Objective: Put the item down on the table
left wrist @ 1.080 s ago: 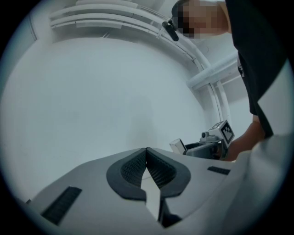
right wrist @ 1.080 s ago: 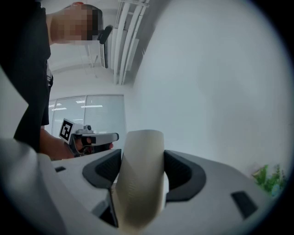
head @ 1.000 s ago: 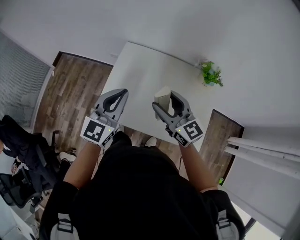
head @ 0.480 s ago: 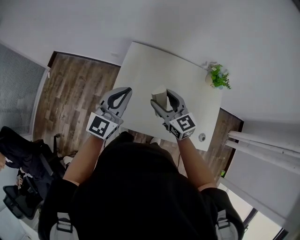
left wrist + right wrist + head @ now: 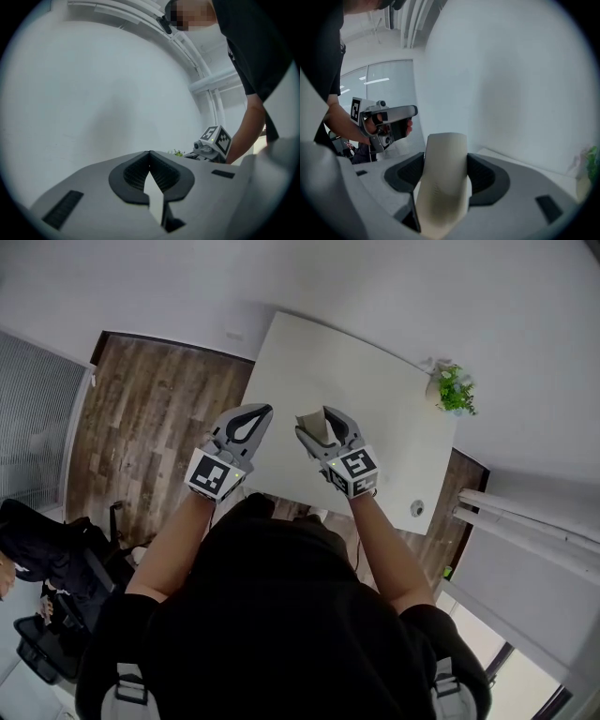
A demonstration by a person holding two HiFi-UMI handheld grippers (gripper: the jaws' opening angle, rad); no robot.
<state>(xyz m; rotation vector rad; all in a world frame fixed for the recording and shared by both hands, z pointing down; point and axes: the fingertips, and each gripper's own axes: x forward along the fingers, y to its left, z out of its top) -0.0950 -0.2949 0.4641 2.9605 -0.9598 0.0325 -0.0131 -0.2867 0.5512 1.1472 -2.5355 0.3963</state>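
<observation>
Seen from above in the head view, a person in a black top holds a tool in each hand over the near edge of a white surface point(image 5: 384, 381). The right tool point(image 5: 319, 425) is closed on the item point(image 5: 443, 173), a pale cream, smooth oblong with a rounded top. In the right gripper view the item is pinched on both sides by the tool's dark ribbed pads point(image 5: 485, 178) and stands upright between them, its top rising past the jaw tips. In the head view the item is seen at 11 o'clock from that tool's marker cube, held over the surface; contact with the surface cannot be made out.

The left tool point(image 5: 249, 420) is held just beside it, at 9 o'clock, apart from the item. Its jaws are brought together at the tips, and nothing is gripped between them.

A small potted plant point(image 5: 455, 390) is set at the surface's 2 o'clock corner, and a small round object point(image 5: 417, 508) lies at 5 o'clock from the right tool. A wooden floor point(image 5: 150, 418) is seen at 9 o'clock.
</observation>
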